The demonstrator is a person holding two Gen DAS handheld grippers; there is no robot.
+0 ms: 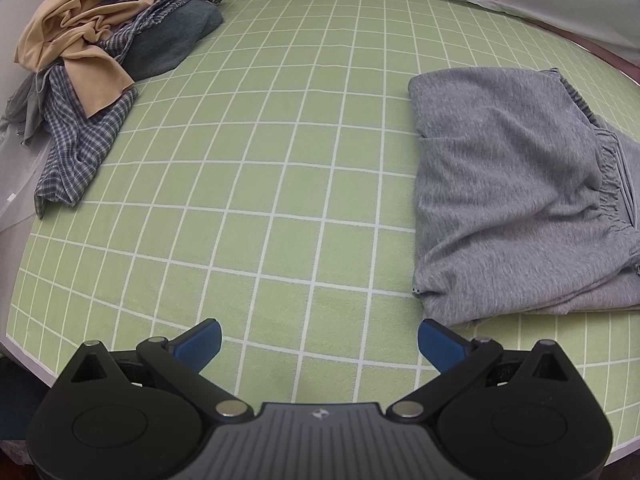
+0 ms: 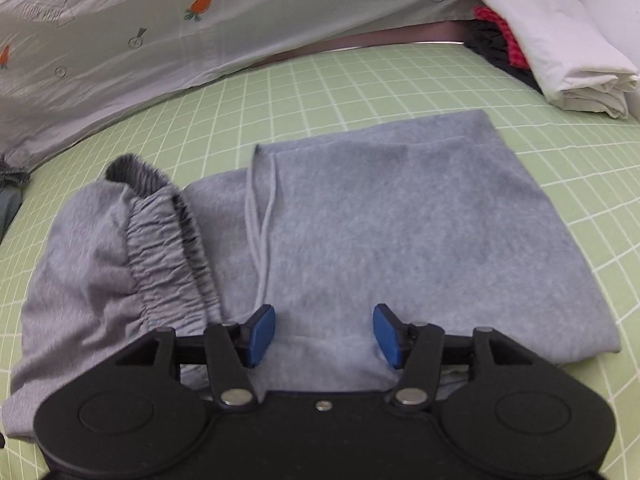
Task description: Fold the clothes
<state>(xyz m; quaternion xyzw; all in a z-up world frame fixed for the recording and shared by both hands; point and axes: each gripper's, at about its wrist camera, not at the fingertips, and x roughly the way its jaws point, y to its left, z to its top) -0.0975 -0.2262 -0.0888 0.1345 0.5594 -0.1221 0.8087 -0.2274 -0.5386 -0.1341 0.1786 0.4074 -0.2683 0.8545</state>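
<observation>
Nearest in the left wrist view, the left gripper (image 1: 319, 343) hangs over the pale green sheet with a white grid (image 1: 256, 184), its blue-padded jaws spread wide and holding nothing. The right gripper (image 2: 324, 336) has its jaws moderately apart, empty, poised just above the near edge of the folded grey fleece sweatpants (image 2: 400, 220). The sweatpants lie flat on the sheet, to the right of the left gripper, the gathered elastic waistband (image 2: 160, 236) bunched at their left side. Farther off, a heap of unfolded clothes (image 1: 92, 64), tan, blue-checked and teal, sits at the sheet's far left. A folded white cloth (image 2: 560, 40) rests at the far right, beside a light carrot-print fabric (image 2: 160, 28)
</observation>
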